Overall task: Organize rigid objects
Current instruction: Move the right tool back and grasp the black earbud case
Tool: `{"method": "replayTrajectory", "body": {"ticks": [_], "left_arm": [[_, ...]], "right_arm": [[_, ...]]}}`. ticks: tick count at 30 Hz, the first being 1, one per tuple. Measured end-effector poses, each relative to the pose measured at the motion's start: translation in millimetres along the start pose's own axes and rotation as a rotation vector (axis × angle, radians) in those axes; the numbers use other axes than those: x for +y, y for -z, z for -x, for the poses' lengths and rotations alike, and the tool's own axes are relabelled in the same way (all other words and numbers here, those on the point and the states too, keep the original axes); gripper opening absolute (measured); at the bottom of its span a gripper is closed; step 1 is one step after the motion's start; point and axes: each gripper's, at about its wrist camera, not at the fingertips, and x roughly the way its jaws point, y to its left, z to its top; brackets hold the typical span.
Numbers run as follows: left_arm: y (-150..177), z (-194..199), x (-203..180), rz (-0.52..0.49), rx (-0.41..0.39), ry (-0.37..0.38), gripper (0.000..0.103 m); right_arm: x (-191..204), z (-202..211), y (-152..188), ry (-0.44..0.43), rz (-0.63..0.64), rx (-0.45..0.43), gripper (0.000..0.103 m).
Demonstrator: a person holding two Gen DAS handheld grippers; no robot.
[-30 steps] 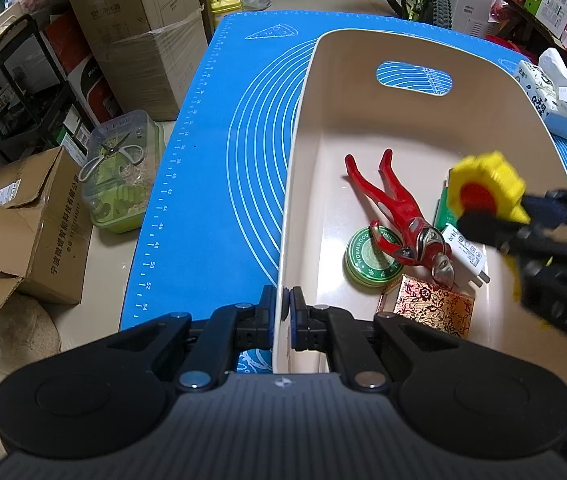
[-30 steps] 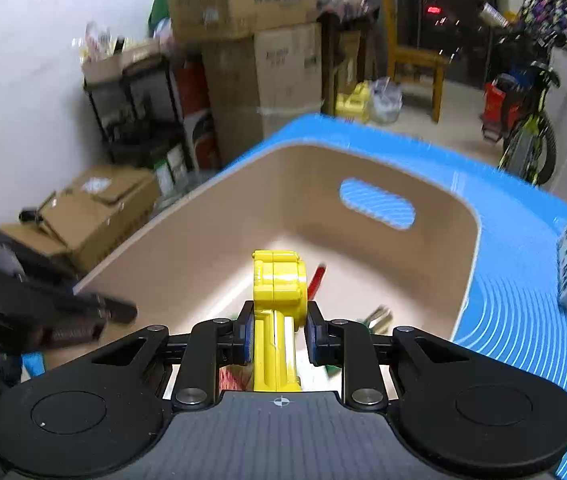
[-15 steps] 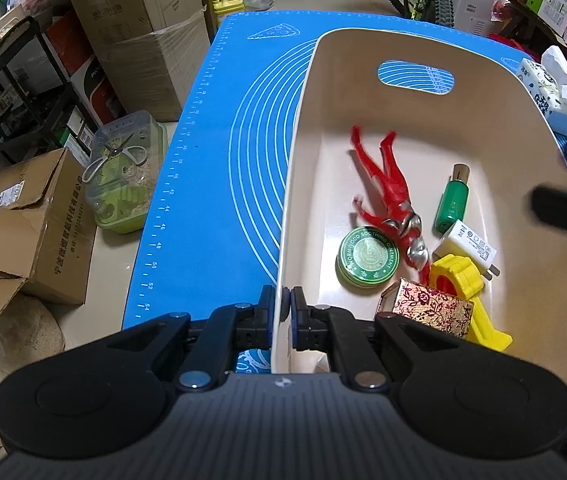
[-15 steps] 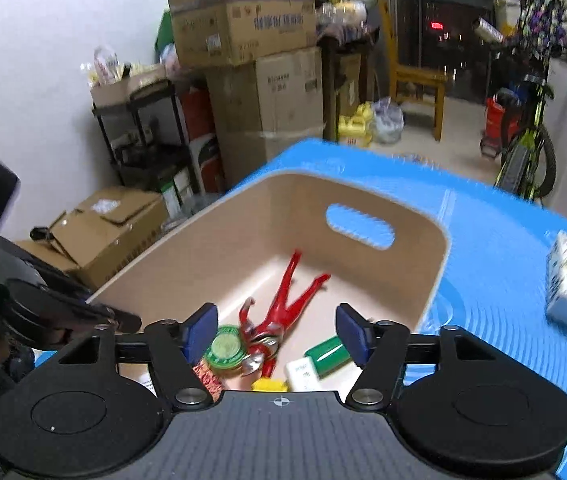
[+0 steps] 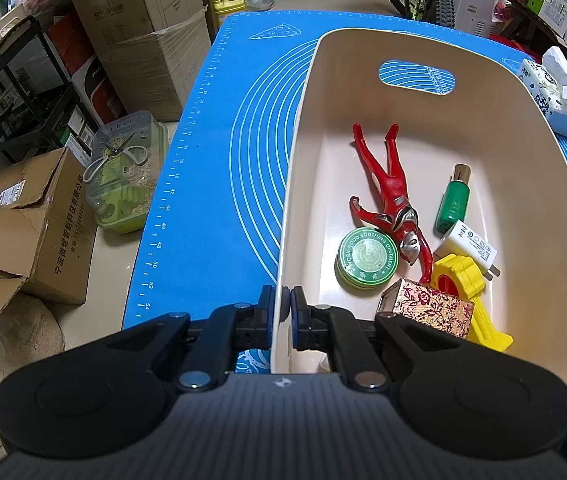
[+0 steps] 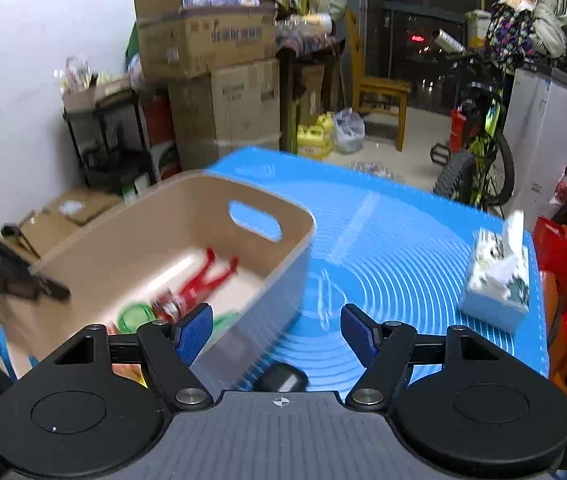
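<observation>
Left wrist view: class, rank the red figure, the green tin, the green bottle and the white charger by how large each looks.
1. Red figure
2. Green tin
3. Green bottle and white charger: these look too alike to rank.

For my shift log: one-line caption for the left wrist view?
Left gripper clamps the beige bin rim; yellow tape dispenser lies inside among sorted items.

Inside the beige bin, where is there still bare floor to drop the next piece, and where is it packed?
Bare floor lies along the far wall of the beige plastic bin, under its handle slot, and down the right side past the green bottle. The near end is packed: round green tin, red figure, white charger, yellow tape dispenser and floral box touch or overlap.
</observation>
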Motion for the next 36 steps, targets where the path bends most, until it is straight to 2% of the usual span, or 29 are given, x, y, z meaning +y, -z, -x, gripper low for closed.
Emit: {"method": "replayTrajectory", "body": {"ticks": [9, 22, 30, 32, 36], "left_arm": [[-0.2, 0.6, 0.2, -0.002, 0.000, -0.003, 0.010], [-1.2, 0.6, -0.4, -0.004, 0.000, -0.008, 0.011], [-1.2, 0.5, -0.4, -0.002, 0.001, -0.008, 0.011], [-1.2, 0.5, -0.3, -0.003, 0.000, -0.008, 0.011], [-1.2, 0.4, -0.4, -0.003, 0.001, -0.007, 0.011]], "right_arm": [[-8.5, -37.5, 30.7, -0.034, 0.053, 0.105, 0.076], [3.4, -92.8, 46.0, -0.080, 0.172, 0.152, 0.076], [4.5, -110.6, 43.2, -0.130, 0.250, 0.156, 0.075], [5.0, -116.5, 42.2, -0.137, 0.265, 0.169, 0.072], [1.4, -120.3, 44.1, -0.170, 0.240, 0.167, 0.058]]}}
